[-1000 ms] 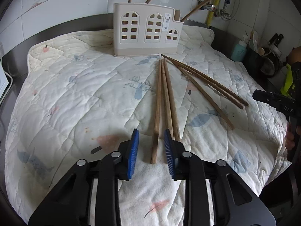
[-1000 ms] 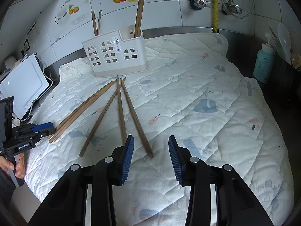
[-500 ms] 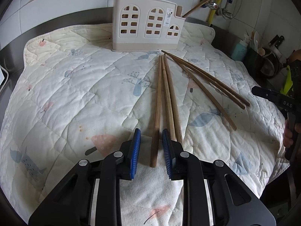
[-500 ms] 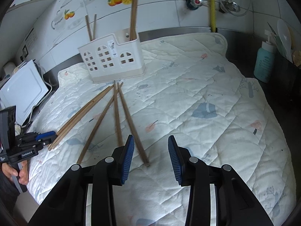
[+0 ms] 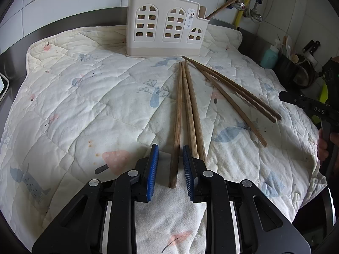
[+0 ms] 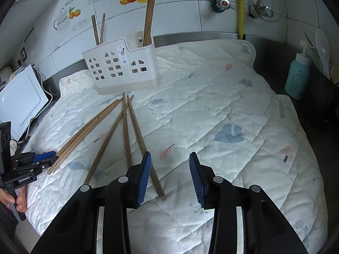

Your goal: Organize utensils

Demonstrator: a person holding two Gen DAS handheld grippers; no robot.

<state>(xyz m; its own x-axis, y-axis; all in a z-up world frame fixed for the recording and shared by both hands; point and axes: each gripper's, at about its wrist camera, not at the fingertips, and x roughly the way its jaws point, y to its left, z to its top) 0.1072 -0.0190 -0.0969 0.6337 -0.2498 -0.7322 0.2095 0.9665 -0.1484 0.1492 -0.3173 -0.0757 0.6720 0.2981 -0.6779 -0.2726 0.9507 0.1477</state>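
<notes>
Several wooden chopsticks lie fanned out on a quilted mat, pointing at a white slotted utensil holder at the back, which has a few chopsticks standing in it. My left gripper is open low over the mat. The near end of one chopstick lies between its blue pads, untouched. My right gripper is open wider. The end of another chopstick rests just inside its left pad. In the right wrist view the holder stands at the back left, and the left gripper shows at the far left.
A white tray leans at the left edge of the steel counter. A teal pump bottle and dark pots with utensils stand to the right. Pipes and valves run down the tiled wall. A hand grips the right handle.
The left jaws have narrowed slightly around the chopstick's end. The right gripper has edged forward, so the chopstick's end now lies deeper between its pads.
</notes>
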